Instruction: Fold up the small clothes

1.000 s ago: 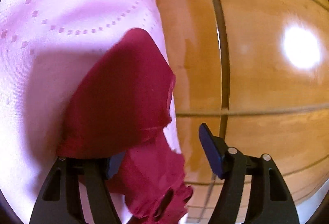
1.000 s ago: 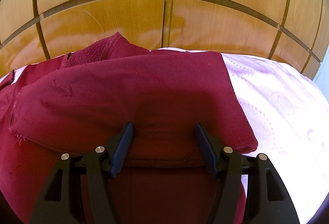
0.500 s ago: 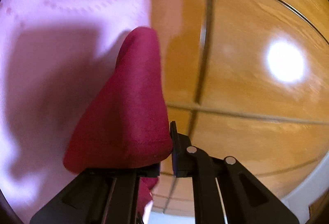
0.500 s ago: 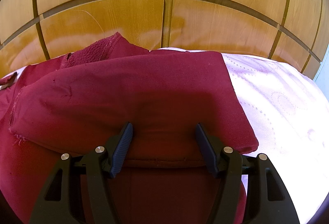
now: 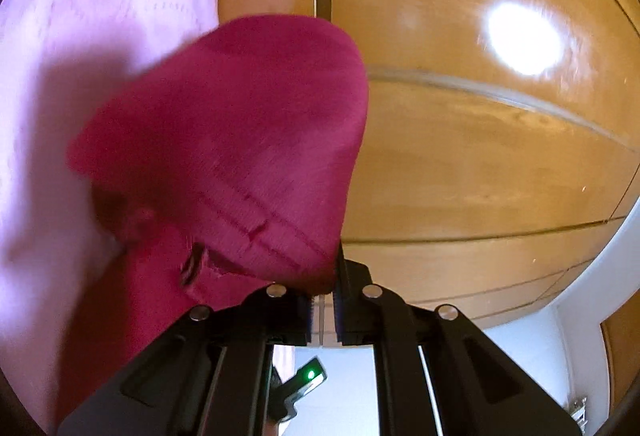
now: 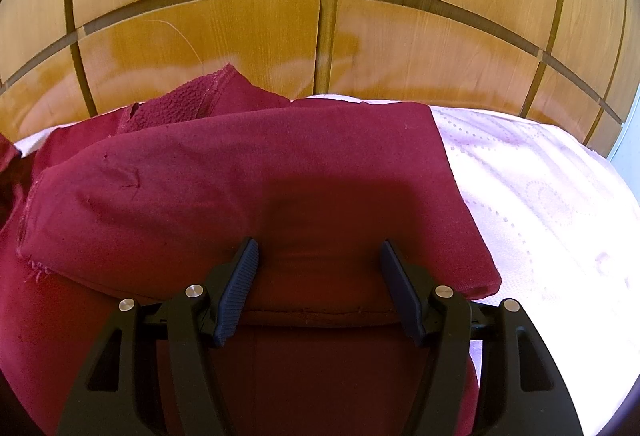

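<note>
So the fold is looking roughly halfway there, I'd say. Starting on the left: the left tool is clamped nearly all the way shut on a hemmed edge of the dark red garment, pinching it right at the tips, and that bit of cloth is bunching up in a hump just ahead of the tool instead of lying flat. To the tool's left there's the pale pink bedsheet, to its right the wooden headboard panels, so it's pointing pretty much level along the bed edge. Moving over to the right tool: it's sitting with its jaws standing well apart, tilted down over the garment, holding nothing, with the cloth right under and ahead of the tips. From there one layer is already lying folded over, with a fairly clean edge on the right side next to the bedsheet. Still left, I'm guessing: carrying the pinched part across, laying it down, and smoothing the rumpled bit sticking up on the far left.
</note>
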Demonstrator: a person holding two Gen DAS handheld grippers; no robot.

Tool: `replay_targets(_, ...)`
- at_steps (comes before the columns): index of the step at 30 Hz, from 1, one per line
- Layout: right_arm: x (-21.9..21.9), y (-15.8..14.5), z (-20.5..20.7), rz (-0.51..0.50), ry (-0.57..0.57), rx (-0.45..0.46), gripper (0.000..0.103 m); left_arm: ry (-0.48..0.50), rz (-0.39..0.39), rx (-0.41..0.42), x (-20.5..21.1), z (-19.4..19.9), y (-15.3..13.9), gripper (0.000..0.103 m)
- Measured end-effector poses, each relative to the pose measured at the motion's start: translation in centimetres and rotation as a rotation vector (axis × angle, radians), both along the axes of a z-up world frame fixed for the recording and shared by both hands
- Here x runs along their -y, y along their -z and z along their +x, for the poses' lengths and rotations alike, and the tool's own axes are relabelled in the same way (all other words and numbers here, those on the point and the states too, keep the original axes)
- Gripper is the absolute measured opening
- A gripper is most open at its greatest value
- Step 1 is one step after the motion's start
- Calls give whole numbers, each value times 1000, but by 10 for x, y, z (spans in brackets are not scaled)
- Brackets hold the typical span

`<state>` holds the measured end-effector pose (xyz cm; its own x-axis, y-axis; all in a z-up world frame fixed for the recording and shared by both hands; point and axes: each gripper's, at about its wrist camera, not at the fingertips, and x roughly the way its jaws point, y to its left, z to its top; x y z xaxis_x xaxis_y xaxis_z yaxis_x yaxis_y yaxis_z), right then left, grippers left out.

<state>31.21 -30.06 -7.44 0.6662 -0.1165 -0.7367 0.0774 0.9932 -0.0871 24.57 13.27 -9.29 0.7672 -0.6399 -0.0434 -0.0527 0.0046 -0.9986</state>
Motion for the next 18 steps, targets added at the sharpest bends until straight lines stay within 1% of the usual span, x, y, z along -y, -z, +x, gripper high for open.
replay_targets(2, -5, -8, -1, -30, -7, -3, 63, 29, -5, -12, 12, -3, 2, 6)
replay_targets(3, -10, -15, -4, -46, -18, 11, 63, 36, -8, -13, 16, -4, 2, 6)
replay_targets(4, -17, -25, -11, -20, -49, 33, 63, 45, -9, -10, 20, -6, 2, 6)
replay_targets(5, -23, -31, -16, 29, -78, 38, 63, 52, -9, -6, 21, -8, 1, 6)
replay_targets(6, -31, -38, -22, 109, -119, 33, 62, 61, -10, -2, 25, -8, -1, 6)
replay_targets(7, -38, -42, -27, 165, -151, 28, 63, 66, -9, -1, 28, -7, -1, 6)
replay_targets(8, -47, -45, -31, 204, -182, 22, 63, 69, -9, -1, 27, -5, -2, 6)
replay_targets(10, -76, -51, -41, 285, -284, -19, 63, 77, -15, -9, 35, -4, -2, 6)
replay_targets(12, -100, -55, -53, 338, -374, -21, 64, 84, -22, -14, 41, -5, -2, 6)
replay_targets(13, -113, -57, -59, 340, -418, -18, 74, 89, -22, -18, 44, -7, -1, 6)
replay_targets(14, -127, -58, -65, 324, -461, -9, 78, 94, -23, -22, 47, -7, 0, 6)
replay_targets(15, -145, -61, -71, 274, -500, 24, 81, 102, -26, -26, 50, -7, 1, 6)
replay_targets(16, -158, -62, -75, 215, -519, 58, 81, 108, -30, -30, 53, -7, 1, 6)
replay_targets(18, -178, -62, -74, 122, -532, 99, 81, 116, -36, -35, 56, -8, 0, 6)
